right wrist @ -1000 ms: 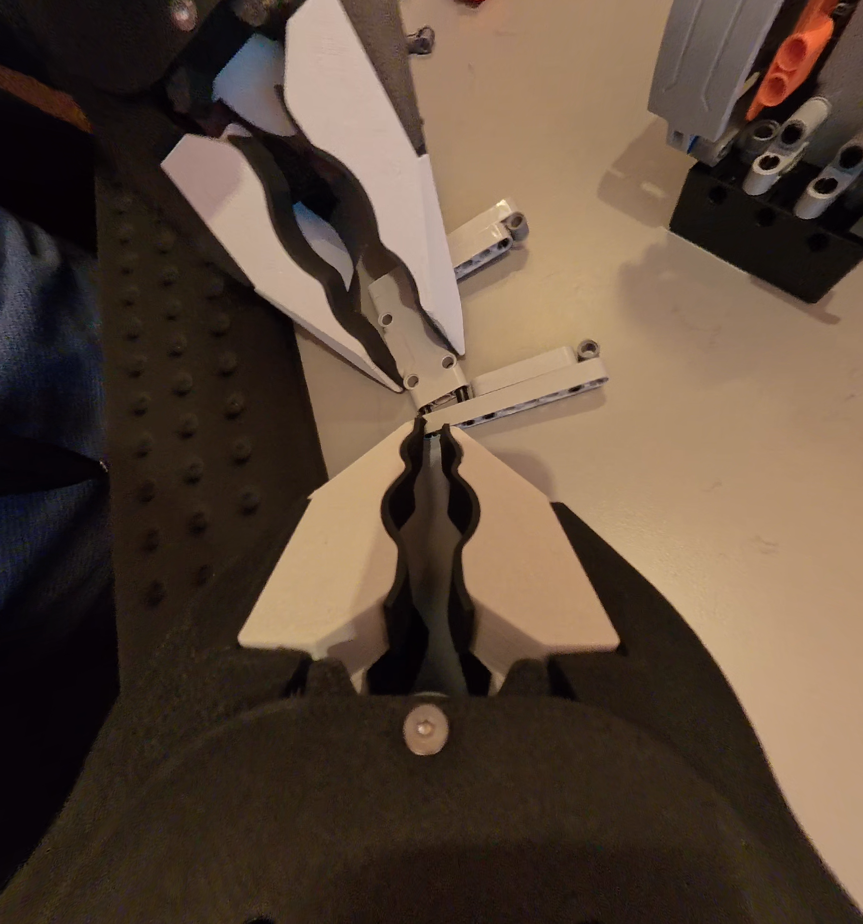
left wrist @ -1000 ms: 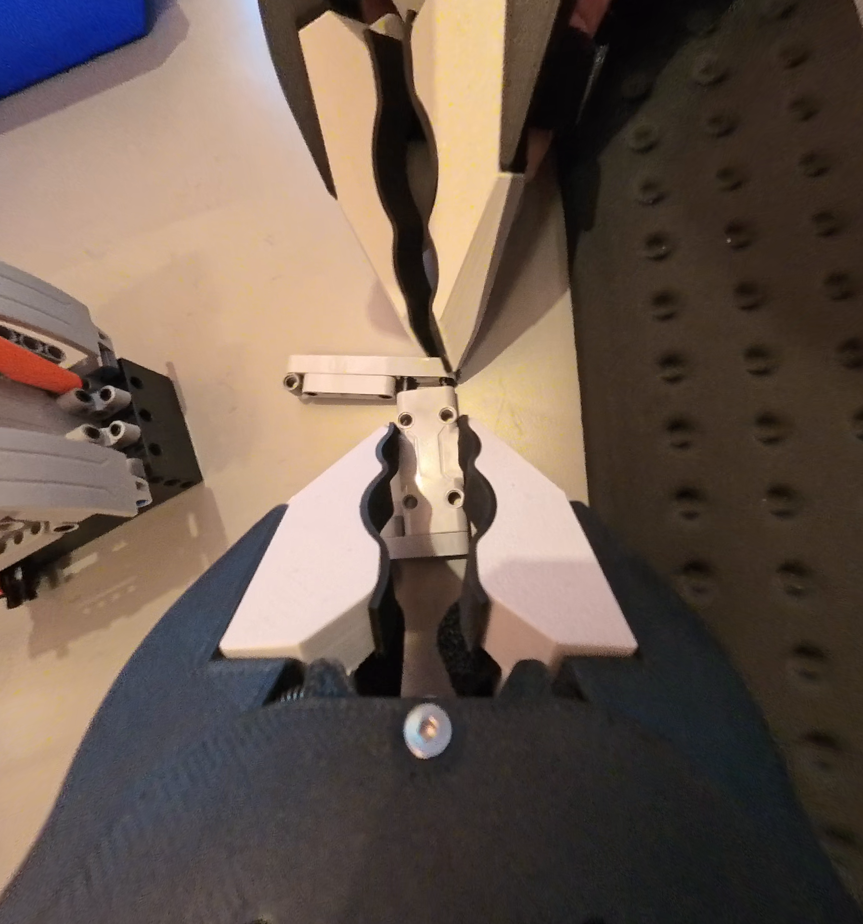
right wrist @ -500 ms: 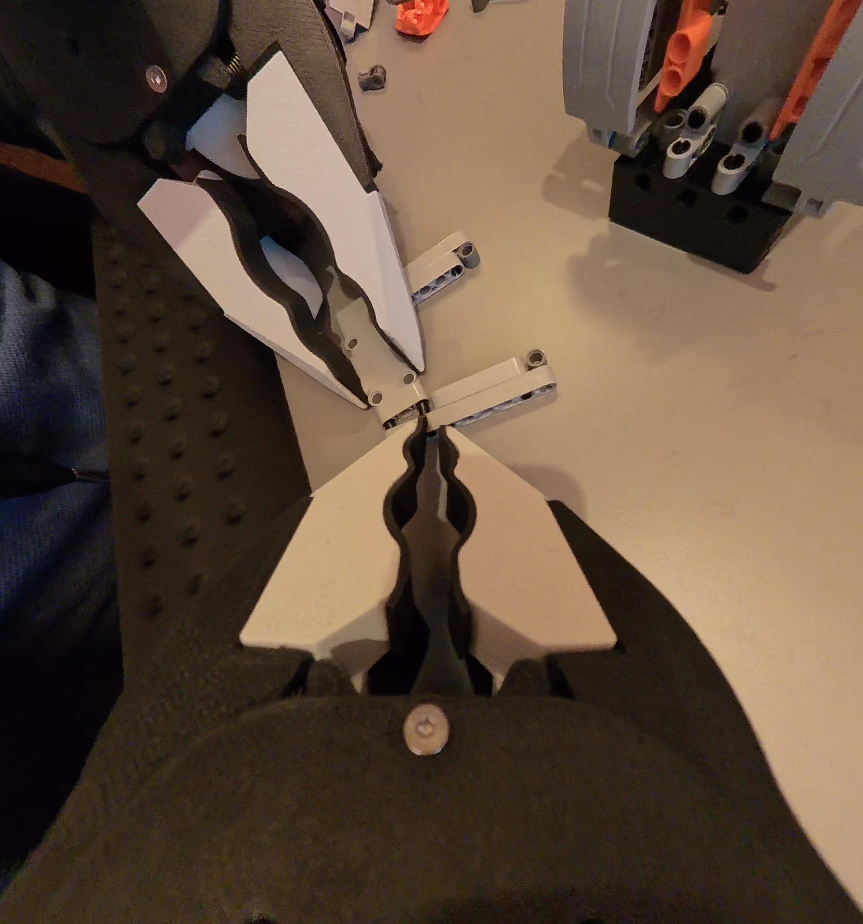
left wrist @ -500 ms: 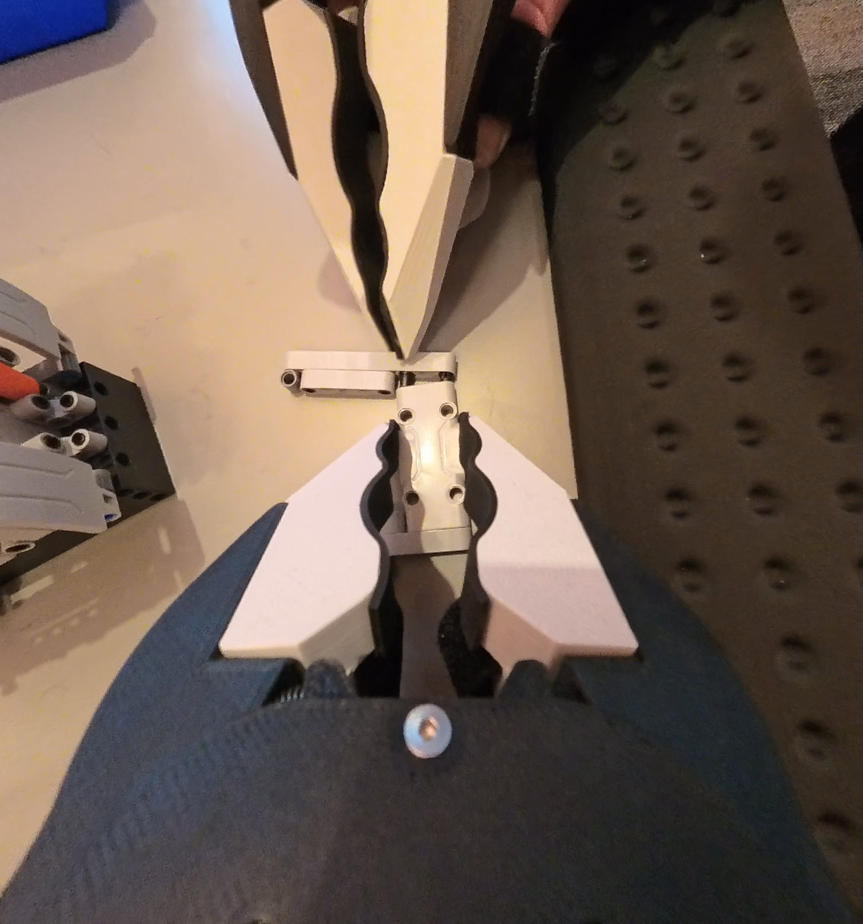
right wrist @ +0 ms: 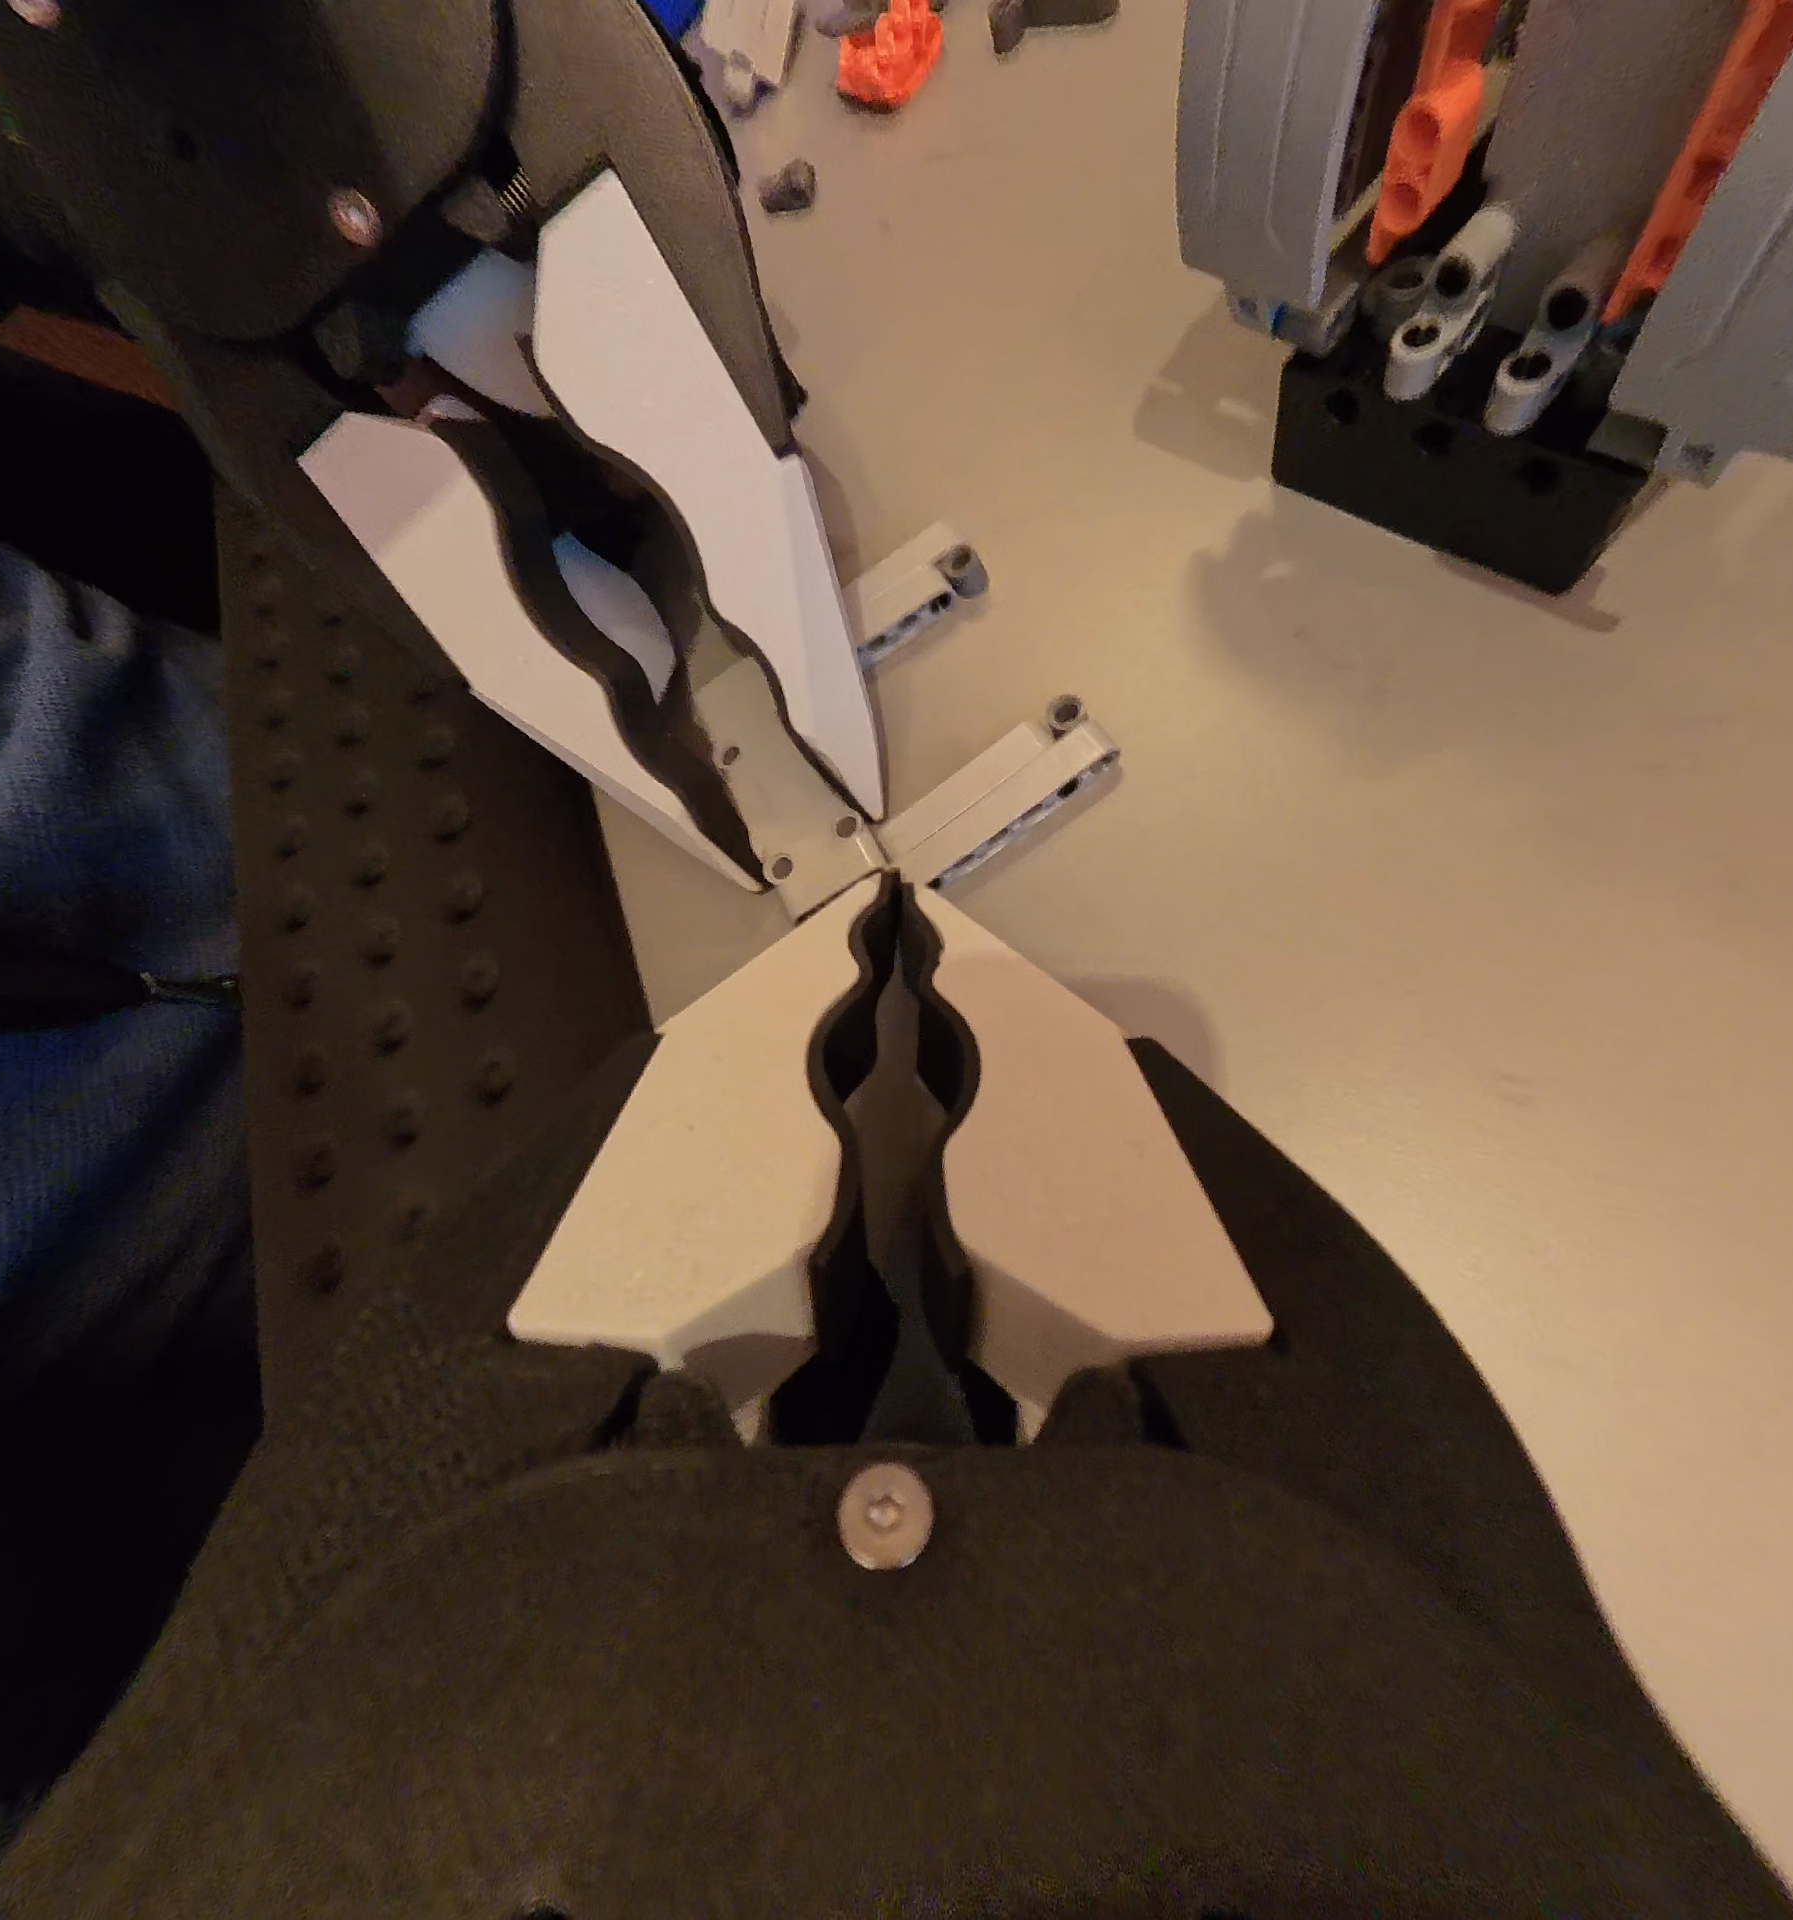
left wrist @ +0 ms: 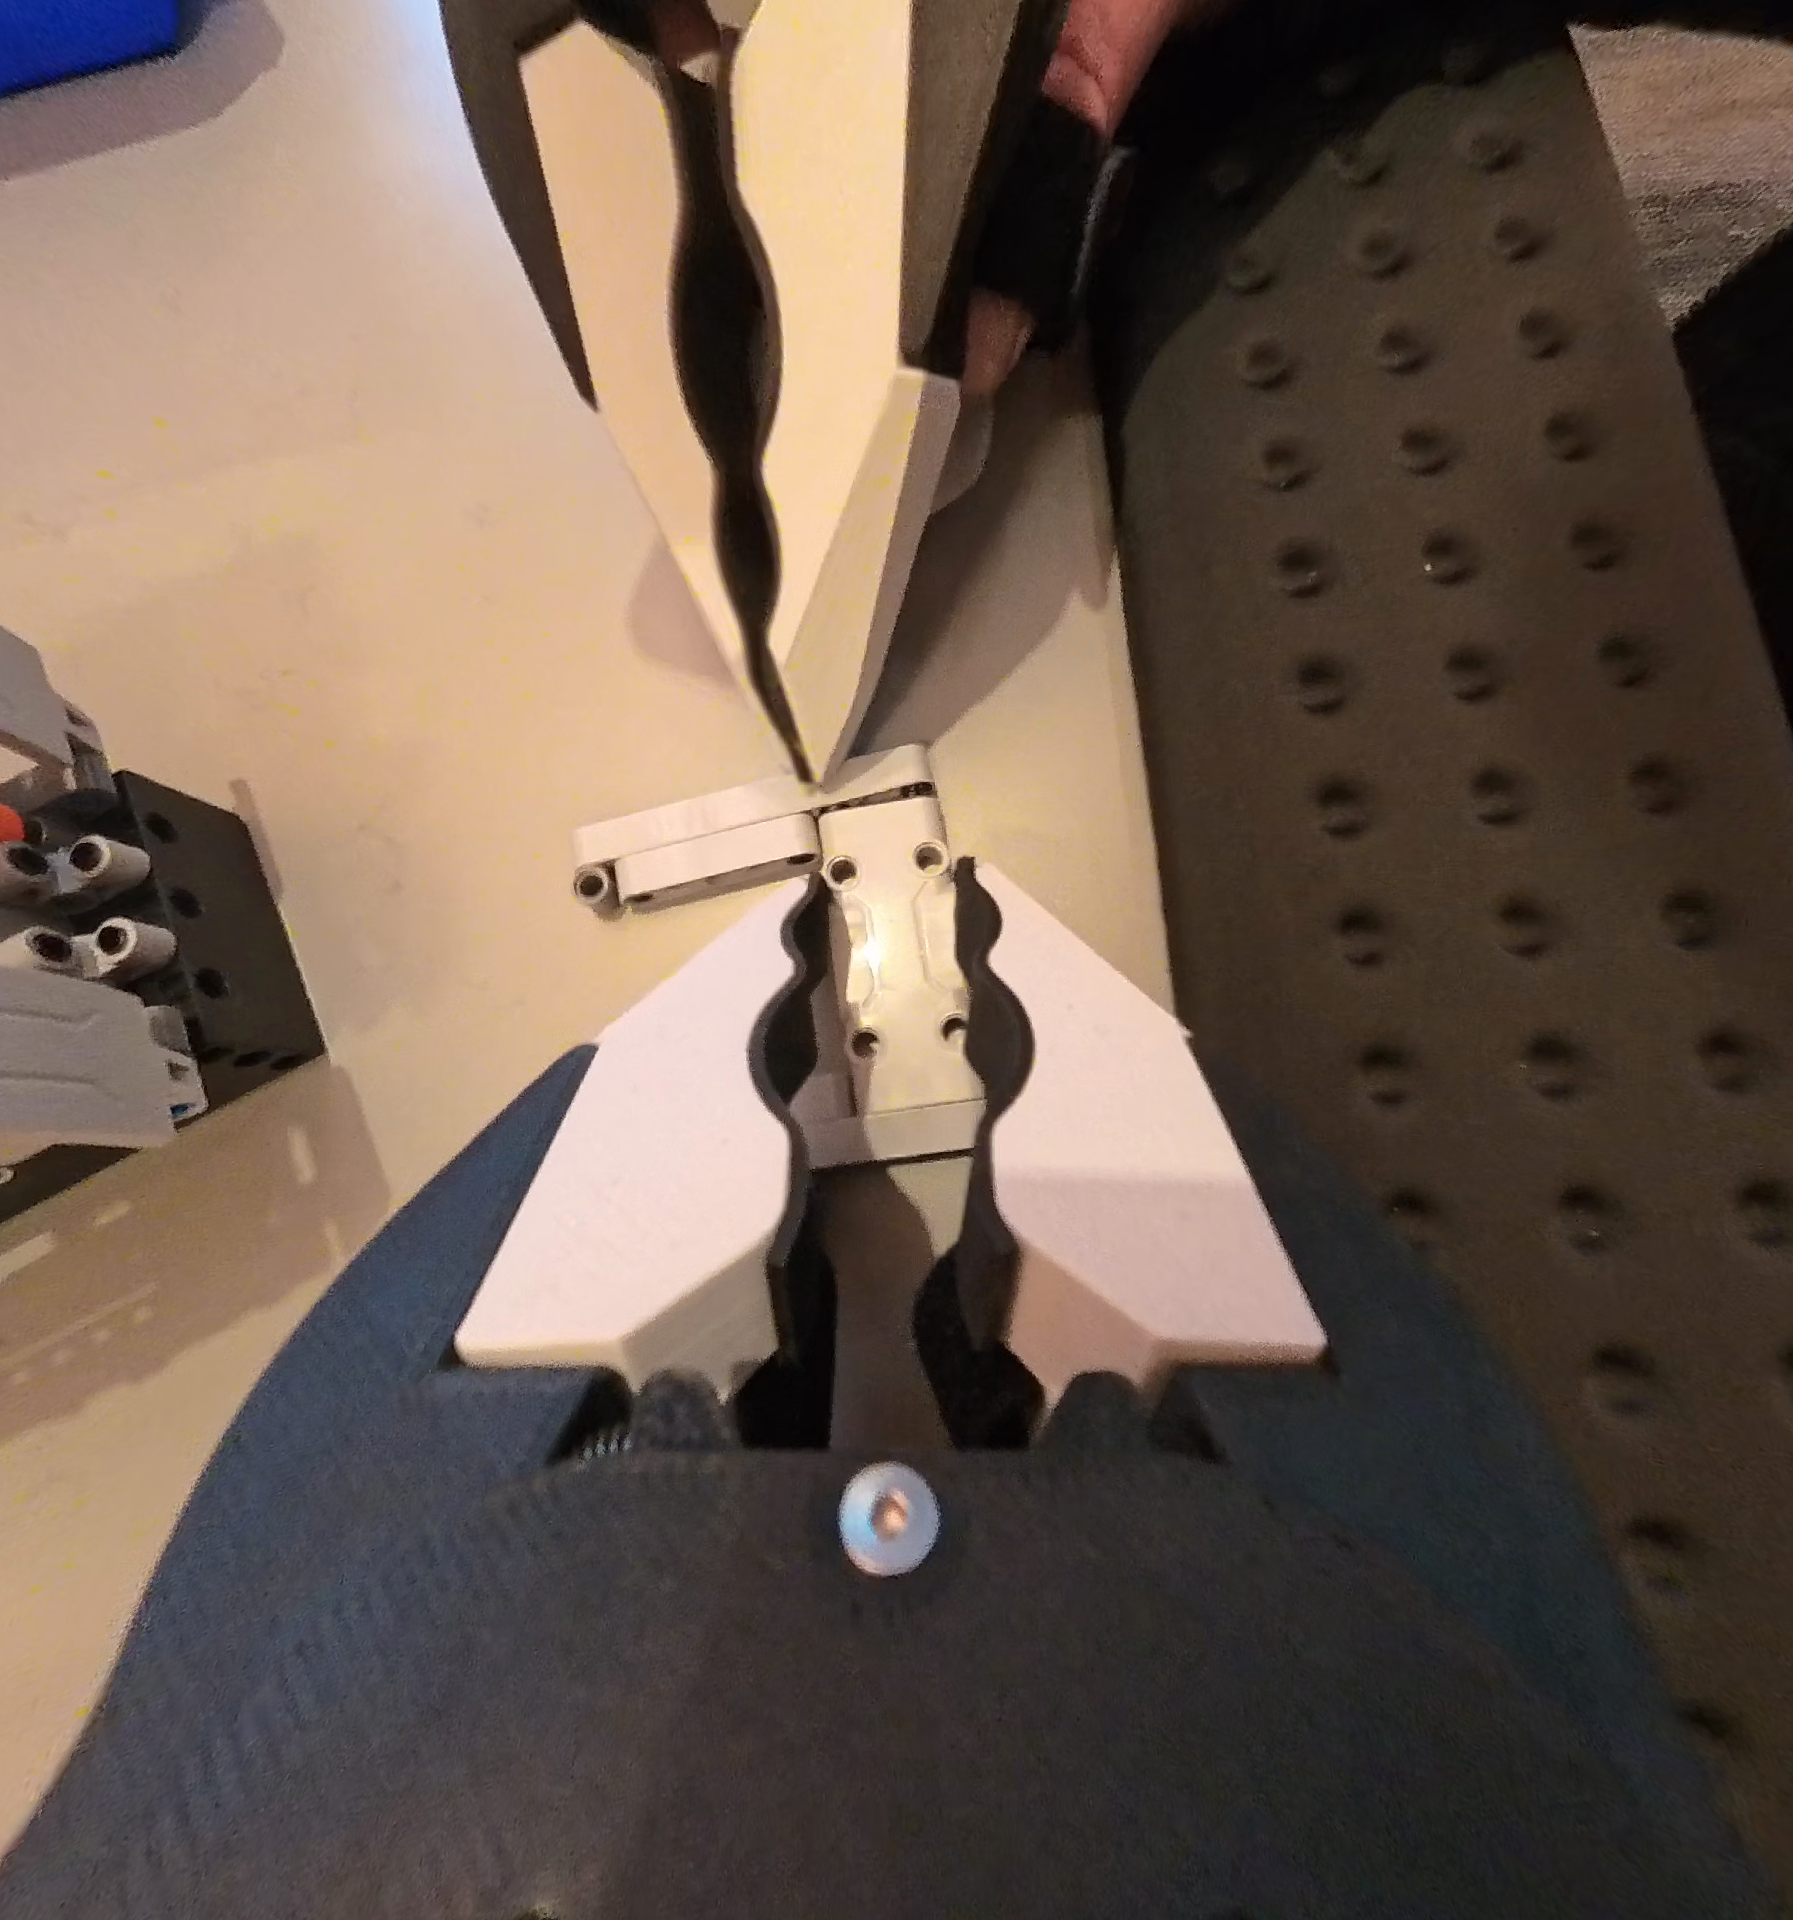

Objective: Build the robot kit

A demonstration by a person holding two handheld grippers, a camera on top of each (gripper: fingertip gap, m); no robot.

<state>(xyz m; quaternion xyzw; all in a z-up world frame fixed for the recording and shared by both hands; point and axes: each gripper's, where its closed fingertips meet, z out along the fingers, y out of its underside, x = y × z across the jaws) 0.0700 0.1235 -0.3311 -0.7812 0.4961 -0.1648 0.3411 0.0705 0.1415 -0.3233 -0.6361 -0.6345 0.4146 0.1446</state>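
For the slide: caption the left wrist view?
Left gripper clamps a grey block; right gripper pinches its beam.

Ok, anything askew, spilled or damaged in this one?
Nothing looks damaged. A few loose small parts lie scattered at the far end of the table. The left gripper holds a grey block, and the right gripper pinches its joint with a grey beam.

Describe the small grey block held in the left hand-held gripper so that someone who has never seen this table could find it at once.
Start at the cream table, beside the studded dark mat. Near that edge the two grippers meet tip to tip; the left hand-held gripper clamps a light grey block. Unlike the slim grey beams jutting sideways from it, it is broad, with four small round holes on top.
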